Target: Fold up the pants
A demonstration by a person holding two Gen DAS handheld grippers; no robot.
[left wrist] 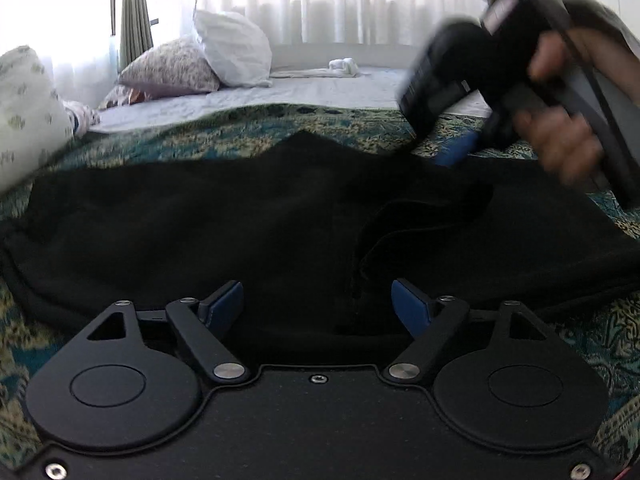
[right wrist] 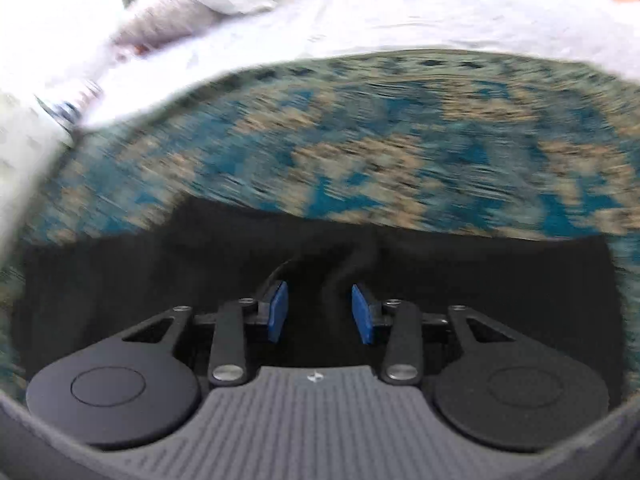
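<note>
The black pants (left wrist: 248, 220) lie spread across a teal and tan patterned bedspread (left wrist: 224, 128). My left gripper (left wrist: 317, 300) is open, its blue pads wide apart just over the near edge of the pants. My right gripper shows in the left wrist view (left wrist: 456, 152), blurred, held in a hand above the far right part of the pants. In the right wrist view my right gripper (right wrist: 319, 306) is open over a raised fold of the pants (right wrist: 120, 280), with nothing between the pads.
The patterned bedspread (right wrist: 360, 152) lies on a bed with a pale sheet (left wrist: 320, 88). Pillows (left wrist: 228, 48) are piled at the far left, a small white cloth (left wrist: 344, 67) lies far back, and curtains (left wrist: 136, 8) hang behind.
</note>
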